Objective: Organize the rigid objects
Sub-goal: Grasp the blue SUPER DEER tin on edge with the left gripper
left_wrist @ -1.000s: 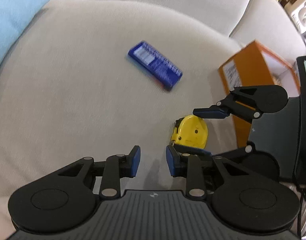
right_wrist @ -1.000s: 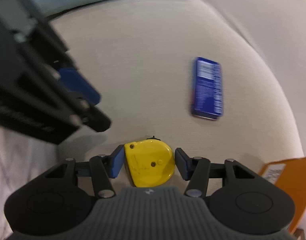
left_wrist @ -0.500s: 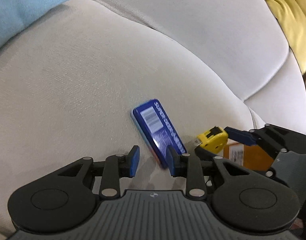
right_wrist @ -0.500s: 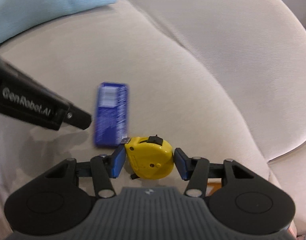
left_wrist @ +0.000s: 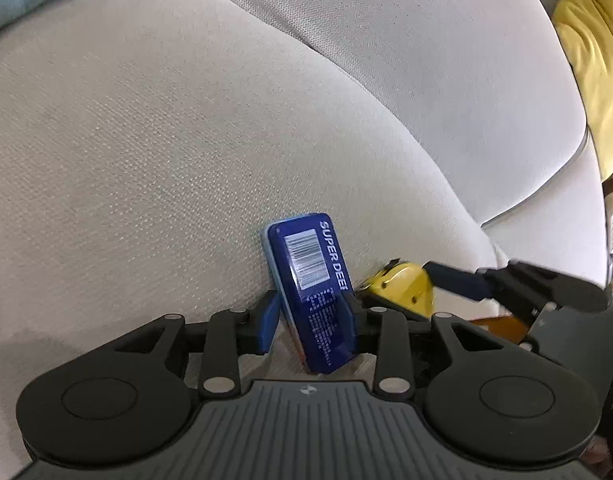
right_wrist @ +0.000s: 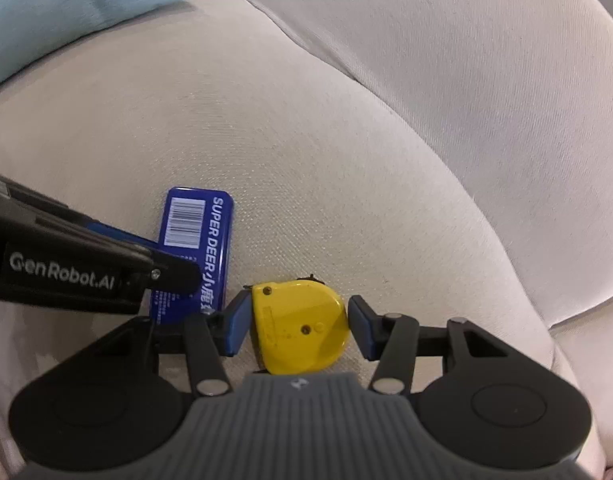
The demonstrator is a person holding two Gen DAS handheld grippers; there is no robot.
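Note:
A blue "SUPER DEER" box [left_wrist: 312, 288] lies on the beige sofa cushion, between the fingers of my left gripper [left_wrist: 311, 320]. The right pad touches it; a small gap shows at the left pad. It also shows in the right wrist view [right_wrist: 202, 240], partly behind the left gripper's finger [right_wrist: 66, 268]. A yellow tape measure [right_wrist: 300, 326] sits between the fingers of my right gripper [right_wrist: 300, 328], with small gaps on both sides, so the jaws stand open around it. The tape measure also shows in the left wrist view [left_wrist: 402, 286].
Beige sofa backrest [right_wrist: 446, 80] rises behind the seat. A light blue pillow [right_wrist: 66, 4] lies at the far left. An orange cardboard box edge [left_wrist: 502, 326] shows behind the right gripper. Yellow cloth [left_wrist: 590, 60] sits at the far right.
My left gripper has moved forward until the blue box lies between its fingers. My right gripper stays around the tape measure, both now close beside the blue box.

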